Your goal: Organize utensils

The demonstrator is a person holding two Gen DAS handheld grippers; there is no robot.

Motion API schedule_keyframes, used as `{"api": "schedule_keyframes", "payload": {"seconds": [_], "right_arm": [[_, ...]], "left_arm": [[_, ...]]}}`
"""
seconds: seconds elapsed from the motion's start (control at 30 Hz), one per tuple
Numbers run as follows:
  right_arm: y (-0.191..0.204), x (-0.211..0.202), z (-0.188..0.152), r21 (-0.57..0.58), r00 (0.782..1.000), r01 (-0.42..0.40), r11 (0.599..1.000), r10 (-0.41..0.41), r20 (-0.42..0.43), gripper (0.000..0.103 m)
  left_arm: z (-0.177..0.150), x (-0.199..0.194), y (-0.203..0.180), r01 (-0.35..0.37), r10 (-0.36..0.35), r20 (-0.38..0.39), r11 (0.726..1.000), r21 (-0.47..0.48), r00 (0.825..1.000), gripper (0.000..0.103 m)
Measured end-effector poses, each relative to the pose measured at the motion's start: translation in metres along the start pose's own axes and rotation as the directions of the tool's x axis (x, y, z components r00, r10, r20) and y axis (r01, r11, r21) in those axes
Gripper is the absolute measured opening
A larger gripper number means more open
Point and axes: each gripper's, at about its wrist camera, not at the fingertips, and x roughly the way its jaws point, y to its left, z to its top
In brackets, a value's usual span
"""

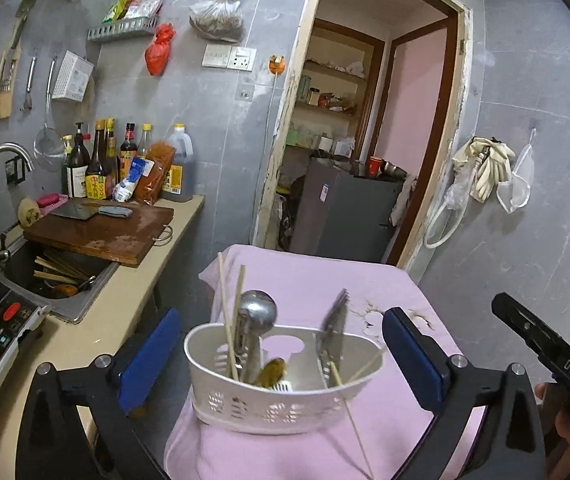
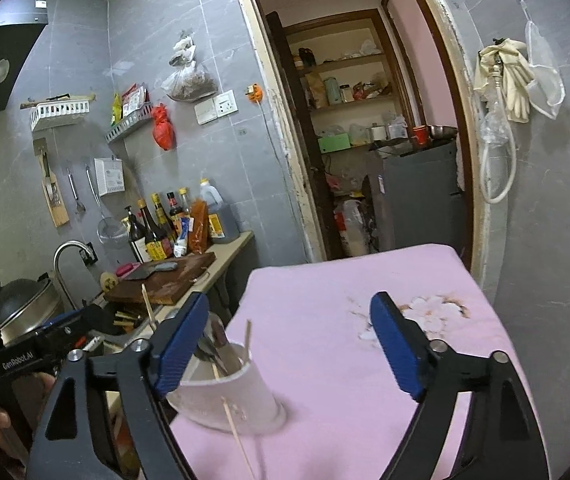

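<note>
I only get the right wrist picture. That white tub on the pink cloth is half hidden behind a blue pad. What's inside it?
Observer: The left wrist view shows a steel ladle standing in the white caddy, bowl up.
Operator: Any other metal in there?
Observer: Yes, a flat metal tool leans in the right-hand section.
Operator: Where's the other gadget?
Observer: The left gripper faces the caddy with its jaws open. One pad shows on each side of the caddy, and it is gripping nothing.

Both wrist cameras are looking doorward; the left is sitting close over the utensil caddy (image 1: 281, 380), the right seemingly rightward, sharing it.
</note>
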Motion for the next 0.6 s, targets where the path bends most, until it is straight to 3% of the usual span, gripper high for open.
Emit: {"api": "schedule_keyframes", "payload": {"seconds": [0.07,0.23,0.6], "right_arm": [[-0.005,-0.013,-0.002,-0.003,1.0,0.005,1.0,-0.005,-0.002,0.095],[-0.015,-0.048,-0.008,-0.028,1.0,0.018,0.999,-0.018,-0.011,0.101],[-0.028,-0.134,-0.027,-0.051,0.999,0.034,0.998,-0.036,-0.03,0.102]], "left_arm": [[-0.005,-0.01,-0.009,0.0,0.0,0.004,1.0,0.011,1.0,0.102],[-0.02,-0.036,-0.028,-0.009,0.009,0.005,1.0,0.017,1.0,0.102],[-0.059,-0.099,-0.06,-0.017,0.018,-0.02,1.0,0.025,1.0,0.102]]}}
